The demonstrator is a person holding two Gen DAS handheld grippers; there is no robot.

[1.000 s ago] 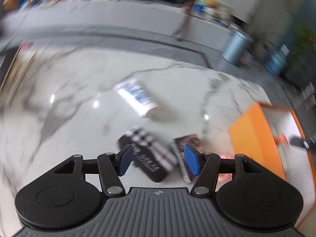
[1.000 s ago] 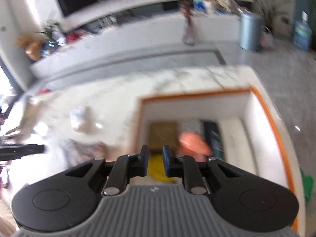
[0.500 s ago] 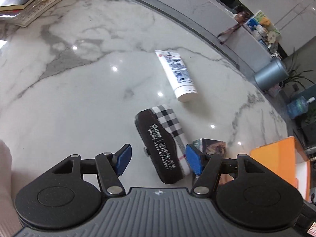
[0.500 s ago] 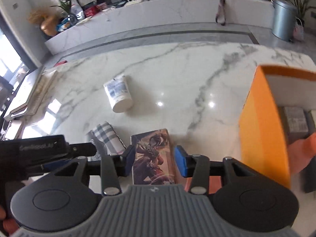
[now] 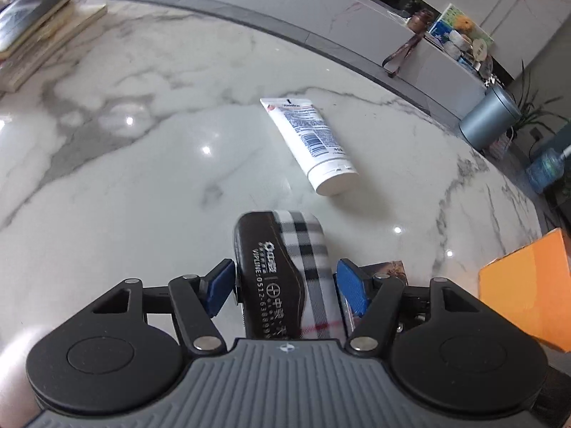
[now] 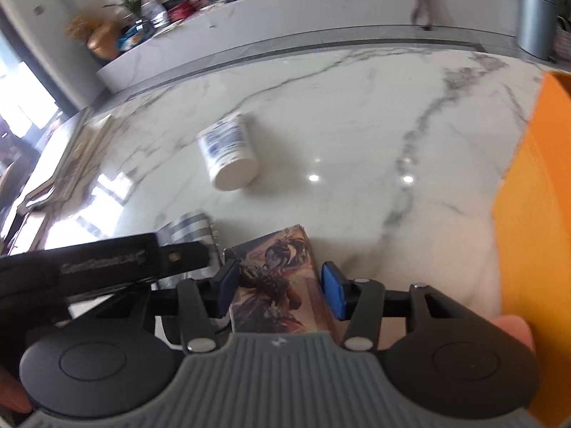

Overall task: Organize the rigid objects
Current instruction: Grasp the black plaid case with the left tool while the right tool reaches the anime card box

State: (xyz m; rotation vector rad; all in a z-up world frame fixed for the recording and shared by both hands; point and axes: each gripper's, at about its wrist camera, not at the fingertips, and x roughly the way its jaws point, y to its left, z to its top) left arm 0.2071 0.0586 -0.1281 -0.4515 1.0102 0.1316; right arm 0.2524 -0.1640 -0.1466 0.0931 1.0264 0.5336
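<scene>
A black and plaid glasses case [image 5: 285, 271] lies on the marble table between the fingers of my left gripper [image 5: 285, 287], which is open around it with small gaps on both sides. A card box with fantasy art [image 6: 280, 285] lies between the fingers of my right gripper [image 6: 280, 290], also open around it. The plaid case shows at the left in the right wrist view [image 6: 189, 230]. A white tube [image 5: 310, 146] lies farther out on the table; it also shows in the right wrist view [image 6: 228, 151]. An orange box [image 5: 528, 285] stands at the right.
The marble table [image 5: 125, 178] stretches ahead. Stacked books [image 5: 39, 32] lie at its far left corner. The orange box wall [image 6: 535, 214] rises close to my right gripper. A grey bin [image 5: 489, 117] stands on the floor beyond the table.
Both grippers moved forward and lower. The plaid case now sits deep between my left fingers and the card box between my right fingers. The right gripper turned away from the orange box interior.
</scene>
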